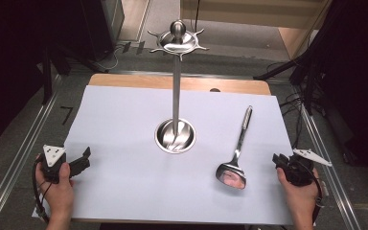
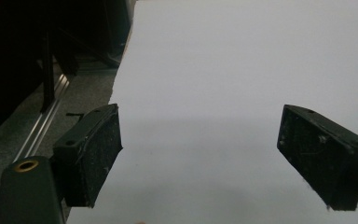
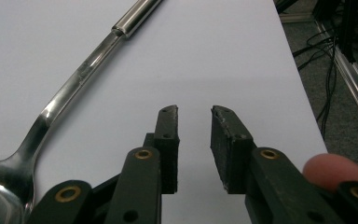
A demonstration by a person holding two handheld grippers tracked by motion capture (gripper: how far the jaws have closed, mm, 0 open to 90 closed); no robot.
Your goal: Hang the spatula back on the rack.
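Unmarked steel ladle (image 1: 235,158) beside utensil stand (image 1: 176,81).

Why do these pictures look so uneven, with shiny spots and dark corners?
High view: the ladle and metal stand throw glare; the room's edges go black. Left gripper view: dim, with soft shadow on the white sheet. Right gripper view: the ladle's handle glints.

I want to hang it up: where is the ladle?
High view: the shiny steel ladle lies on the white sheet's right half, bowl nearest the right gripper, right of the stand's round base.
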